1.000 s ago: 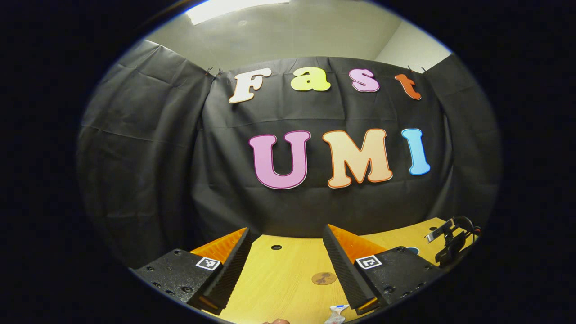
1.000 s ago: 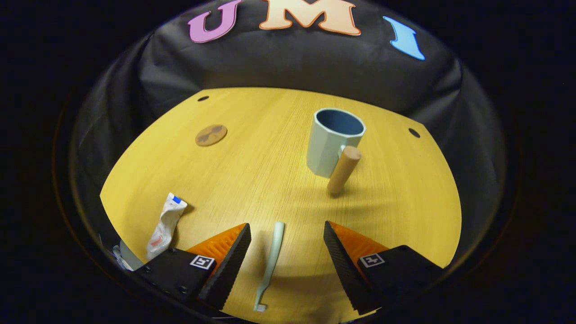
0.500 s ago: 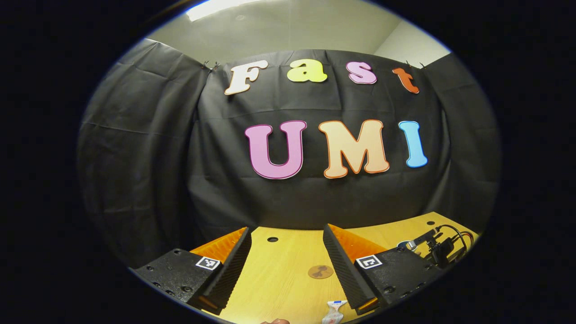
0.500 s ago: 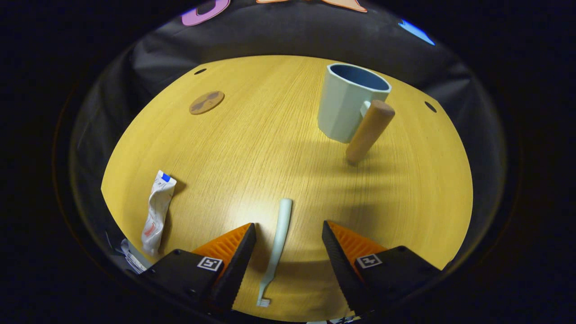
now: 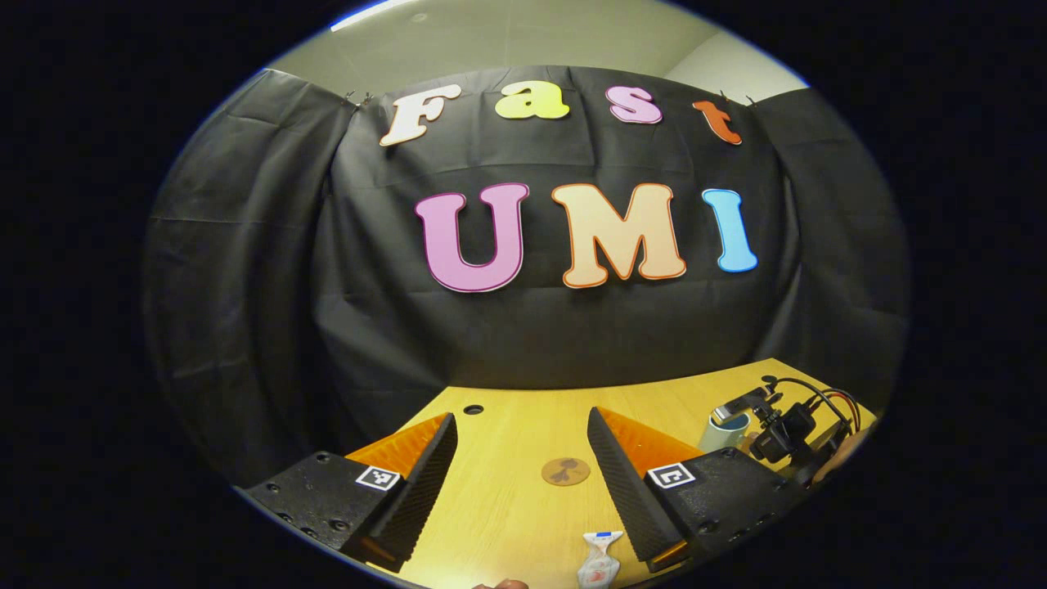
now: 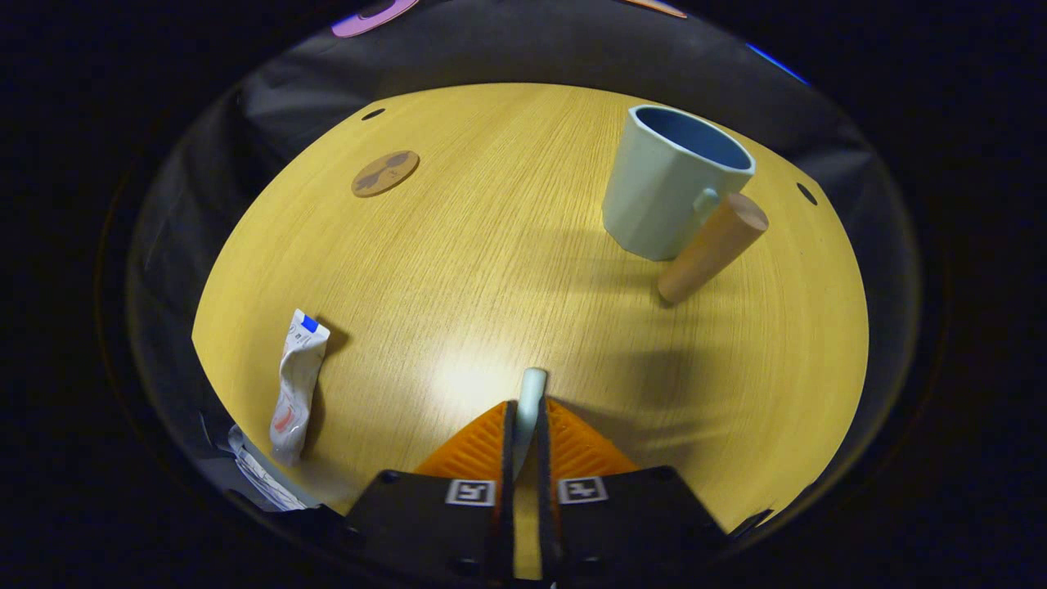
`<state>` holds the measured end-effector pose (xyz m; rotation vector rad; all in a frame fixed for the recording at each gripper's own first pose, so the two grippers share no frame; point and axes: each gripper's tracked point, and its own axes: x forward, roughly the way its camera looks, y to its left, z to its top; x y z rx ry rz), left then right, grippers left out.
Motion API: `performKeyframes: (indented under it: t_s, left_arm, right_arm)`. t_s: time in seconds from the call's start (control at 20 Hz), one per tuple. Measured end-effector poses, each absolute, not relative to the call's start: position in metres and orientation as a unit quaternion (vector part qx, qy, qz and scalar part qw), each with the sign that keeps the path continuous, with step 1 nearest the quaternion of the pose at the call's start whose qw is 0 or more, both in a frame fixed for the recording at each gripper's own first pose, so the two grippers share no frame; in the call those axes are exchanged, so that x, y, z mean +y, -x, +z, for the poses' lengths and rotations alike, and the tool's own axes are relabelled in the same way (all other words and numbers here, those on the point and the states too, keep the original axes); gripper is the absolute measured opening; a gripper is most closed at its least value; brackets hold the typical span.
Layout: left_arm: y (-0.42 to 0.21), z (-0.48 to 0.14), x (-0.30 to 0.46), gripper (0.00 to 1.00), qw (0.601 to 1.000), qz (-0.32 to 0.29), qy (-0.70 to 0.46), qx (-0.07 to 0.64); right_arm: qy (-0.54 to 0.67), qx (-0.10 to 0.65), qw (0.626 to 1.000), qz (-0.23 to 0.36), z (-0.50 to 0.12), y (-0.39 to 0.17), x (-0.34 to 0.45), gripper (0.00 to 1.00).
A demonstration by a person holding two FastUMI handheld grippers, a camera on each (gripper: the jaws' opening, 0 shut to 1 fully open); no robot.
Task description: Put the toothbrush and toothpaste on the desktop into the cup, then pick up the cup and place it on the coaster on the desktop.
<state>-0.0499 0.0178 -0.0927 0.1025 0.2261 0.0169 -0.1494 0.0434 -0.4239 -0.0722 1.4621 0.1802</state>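
The right gripper (image 6: 523, 417) is being clamped on the toothbrush (image 6: 530, 391); it should be lifted level toward the cup (image 6: 667, 192).

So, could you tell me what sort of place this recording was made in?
Probably a staged recording booth, not a real bathroom: black cloth wall hung behind a bare wooden desktop, with only a cup, toothpaste and coaster laid out.

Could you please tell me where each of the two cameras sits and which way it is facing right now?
Left gripper view: rides the left hand-held gripper, low over the desktop, facing the booth wall; its open fingers show.
Right gripper view: rides the right hand-held gripper, looking down at the desktop; its fingers clamp the toothbrush.
Shared: coaster, toothpaste, cup.
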Motion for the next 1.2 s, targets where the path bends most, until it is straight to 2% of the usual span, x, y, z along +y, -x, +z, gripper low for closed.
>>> performKeyframes:
  t_s: [0.15,0.4,1.2]
  left_arm:
    - [0.053,-0.13,0.008,0.94,0.986,-0.014,-0.037,0.159]
    - [0.067,-0.197,-0.012,0.94,0.964,-0.06,-0.034,0.256]
    - [0.116,-0.323,-0.031,0.95,0.877,-0.094,-0.024,0.472]
  right_arm:
    - [0.005,0.674,0.734,0.084,-0.425,0.148,0.042,0.05]
    - [0.031,0.658,0.748,0.088,-0.424,0.146,0.042,0.05]
    - [0.031,0.635,0.767,0.084,-0.423,0.146,0.044,0.05]
